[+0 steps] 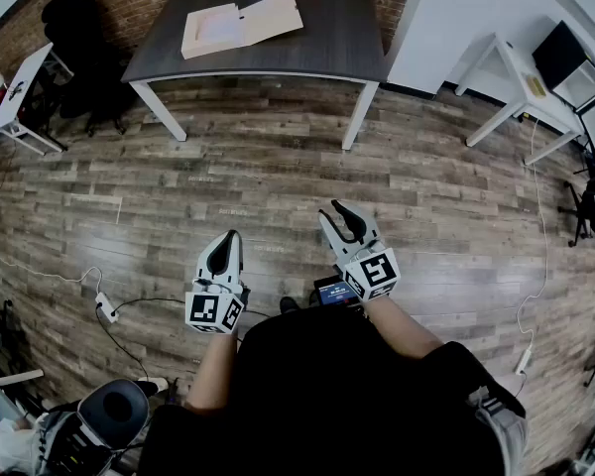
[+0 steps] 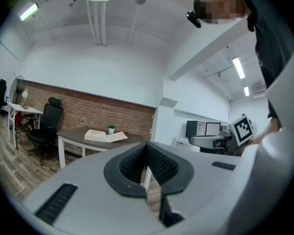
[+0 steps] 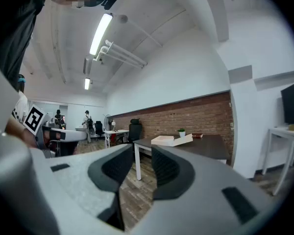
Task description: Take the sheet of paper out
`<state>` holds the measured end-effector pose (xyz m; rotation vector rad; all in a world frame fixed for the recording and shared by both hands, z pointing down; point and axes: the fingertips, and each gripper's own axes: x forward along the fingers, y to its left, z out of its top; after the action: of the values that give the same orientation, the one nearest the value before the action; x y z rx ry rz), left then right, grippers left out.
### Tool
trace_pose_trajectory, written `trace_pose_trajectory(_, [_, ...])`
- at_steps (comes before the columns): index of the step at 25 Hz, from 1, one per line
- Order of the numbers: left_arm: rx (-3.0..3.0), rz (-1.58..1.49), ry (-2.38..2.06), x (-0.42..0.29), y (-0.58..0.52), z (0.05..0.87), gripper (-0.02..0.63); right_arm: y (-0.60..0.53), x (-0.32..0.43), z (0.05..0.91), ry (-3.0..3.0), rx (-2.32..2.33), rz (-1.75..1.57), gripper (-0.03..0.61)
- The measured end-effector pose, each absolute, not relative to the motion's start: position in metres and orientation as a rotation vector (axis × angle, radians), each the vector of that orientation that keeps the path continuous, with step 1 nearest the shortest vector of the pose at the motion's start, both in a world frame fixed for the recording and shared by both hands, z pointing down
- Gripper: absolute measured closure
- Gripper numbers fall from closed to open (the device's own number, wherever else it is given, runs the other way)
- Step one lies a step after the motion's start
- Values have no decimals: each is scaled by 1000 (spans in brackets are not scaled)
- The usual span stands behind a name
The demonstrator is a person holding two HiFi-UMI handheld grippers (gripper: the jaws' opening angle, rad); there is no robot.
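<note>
The sheet of paper point(image 1: 216, 28), seemingly inside an open cardboard folder point(image 1: 273, 16), lies on the desk point(image 1: 347, 38) well ahead, its long side crosswise. The right hand-held gripper point(image 1: 330, 212), released and empty, is slightly nearer; the left hand-held gripper point(image 1: 228, 238) is clenched on nothing.

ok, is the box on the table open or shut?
Open. The box on the table has its lid swung out to one side, baring what looks like a pale sheet; too far for detail.
</note>
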<state>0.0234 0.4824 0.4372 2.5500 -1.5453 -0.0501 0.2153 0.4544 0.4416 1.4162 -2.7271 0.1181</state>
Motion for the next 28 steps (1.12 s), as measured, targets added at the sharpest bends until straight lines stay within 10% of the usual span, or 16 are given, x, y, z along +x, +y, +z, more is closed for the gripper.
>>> trace_pose_trajectory(28, [2495, -49, -1615, 56, 497, 442, 618, 459, 247, 462, -2788, 1341, 211, 456])
